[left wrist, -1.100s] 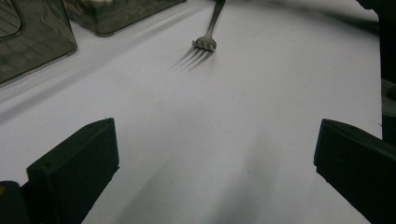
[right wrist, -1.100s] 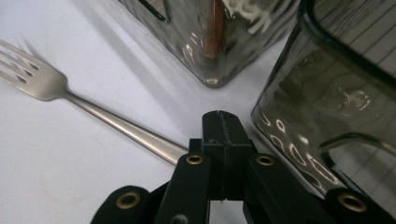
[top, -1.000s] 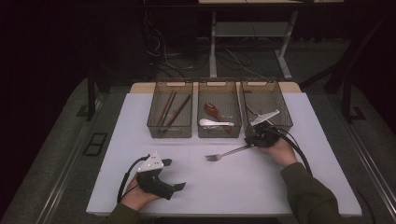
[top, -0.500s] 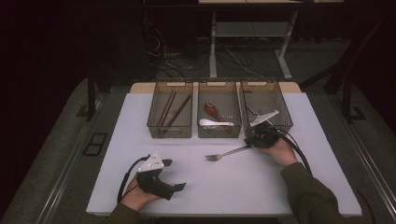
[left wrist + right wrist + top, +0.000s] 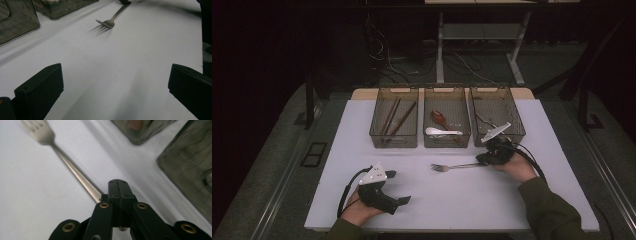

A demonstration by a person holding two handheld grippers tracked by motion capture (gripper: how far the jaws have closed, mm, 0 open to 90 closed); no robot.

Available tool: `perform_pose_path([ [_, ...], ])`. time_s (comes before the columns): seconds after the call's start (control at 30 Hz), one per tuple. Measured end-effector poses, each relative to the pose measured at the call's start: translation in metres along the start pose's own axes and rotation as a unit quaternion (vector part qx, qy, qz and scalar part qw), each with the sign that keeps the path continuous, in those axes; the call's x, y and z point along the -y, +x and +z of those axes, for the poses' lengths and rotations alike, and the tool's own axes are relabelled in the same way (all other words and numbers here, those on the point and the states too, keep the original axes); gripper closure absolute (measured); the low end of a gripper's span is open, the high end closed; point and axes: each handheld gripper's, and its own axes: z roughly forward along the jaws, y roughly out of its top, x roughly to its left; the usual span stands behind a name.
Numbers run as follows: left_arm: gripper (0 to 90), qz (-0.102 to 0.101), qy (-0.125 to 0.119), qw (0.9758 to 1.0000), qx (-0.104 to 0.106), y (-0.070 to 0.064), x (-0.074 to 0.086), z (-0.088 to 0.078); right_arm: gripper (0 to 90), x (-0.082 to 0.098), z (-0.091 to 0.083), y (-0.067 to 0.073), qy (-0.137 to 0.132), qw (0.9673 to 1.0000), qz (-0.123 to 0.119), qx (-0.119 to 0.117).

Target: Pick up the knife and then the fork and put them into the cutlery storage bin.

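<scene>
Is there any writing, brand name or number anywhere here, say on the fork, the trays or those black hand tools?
None can be read: the fork, the three trays, the white table, the left gripper and the right gripper show no legible words, numbers or signs.

Both grippers are black, each topped by a grey three-cornered plate and trailing a black cable. Brass-ringed screws stud the right gripper (image 5: 117,185). The sleeves are olive green.

A lab or recording studio is suggested. A white desk (image 5: 472,195) is set on grey carpet in a darkened room, with loose cables (image 5: 397,55) left on the floor behind it. Three identical clear bins (image 5: 394,142) are lined up along the far edge, beside a metal stand (image 5: 441,45).
</scene>
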Motion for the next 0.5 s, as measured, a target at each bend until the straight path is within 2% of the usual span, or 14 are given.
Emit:
perform_pose_path([
  [0.33, 0.0, 0.001, 0.000, 1.0000, 0.001, -0.001, 0.000, 0.000, 89.5, 0.008, -0.006, 0.012, 0.012, 0.9997, -0.017, -0.012],
  [0.5, 0.0, 0.001, -0.003, 1.0000, 0.002, 0.000, 0.000, 0.000, 89.5, 0.013, -0.010, 0.022, 0.023, 0.9989, -0.030, -0.028],
])
